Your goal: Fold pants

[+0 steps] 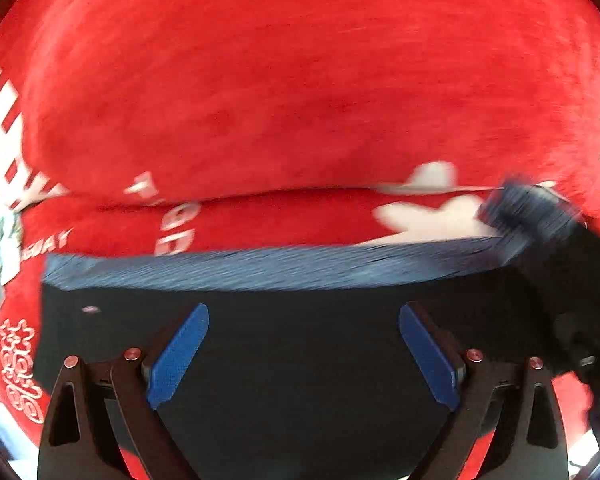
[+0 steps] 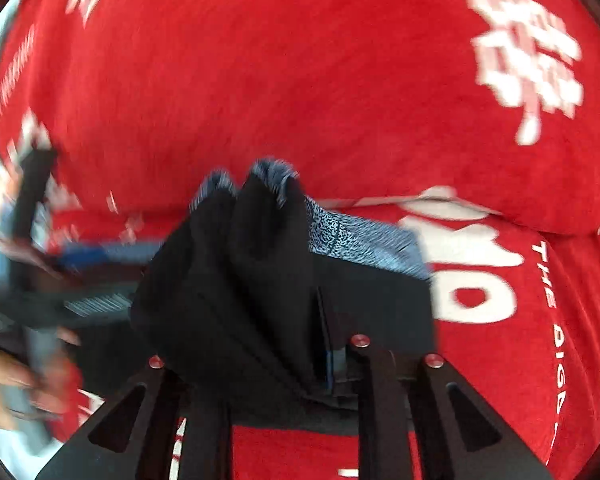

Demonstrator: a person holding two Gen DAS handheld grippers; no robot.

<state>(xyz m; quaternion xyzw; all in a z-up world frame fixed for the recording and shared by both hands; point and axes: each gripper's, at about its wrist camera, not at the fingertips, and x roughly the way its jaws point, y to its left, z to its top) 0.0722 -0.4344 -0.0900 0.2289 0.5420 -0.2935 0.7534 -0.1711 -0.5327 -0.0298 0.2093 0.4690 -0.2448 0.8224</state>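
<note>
**Black pants gathered over red printed cloth**

The left gripper (image 1: pixel 304 354) hangs with its blue pads (image 1: pixel 178 354) spread wide and empty above the black fabric pants (image 1: pixel 284 340), whose speckled blue-grey waistband (image 1: pixel 260 268) lies across a red plush cloth with white lettering (image 1: pixel 300 80). The right gripper (image 2: pixel 292 344) has bunched folds of the pants between its narrowly parted jaws; whether the pads press on them cannot be told.
</note>
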